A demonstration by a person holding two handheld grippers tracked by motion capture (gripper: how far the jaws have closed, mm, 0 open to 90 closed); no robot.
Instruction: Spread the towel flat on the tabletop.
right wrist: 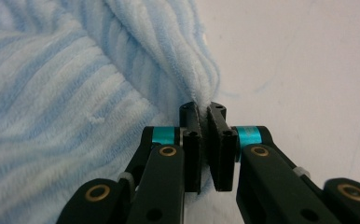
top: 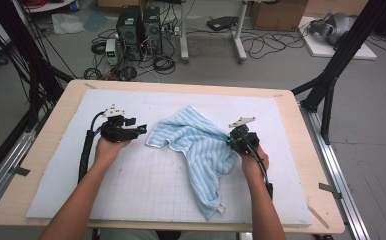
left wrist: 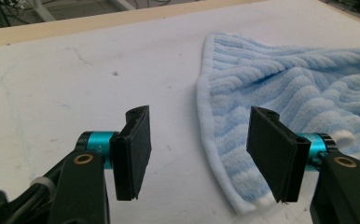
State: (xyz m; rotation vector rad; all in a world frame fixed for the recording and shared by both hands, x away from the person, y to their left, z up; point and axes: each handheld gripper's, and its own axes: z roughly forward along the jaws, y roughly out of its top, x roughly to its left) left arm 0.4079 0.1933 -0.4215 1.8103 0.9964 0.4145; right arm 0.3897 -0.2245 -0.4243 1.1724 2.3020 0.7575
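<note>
My right gripper [right wrist: 204, 122] pinches only the towel's [top: 196, 142] three-o'clock edge; it may slip out. My left gripper [left wrist: 197, 156] waits released at nine o'clock.

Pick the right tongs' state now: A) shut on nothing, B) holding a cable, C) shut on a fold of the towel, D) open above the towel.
C: in the right gripper view the right tongs are pinched together on a bunched fold of the blue towel, at its edge nearest the right hand in the high view.
</note>
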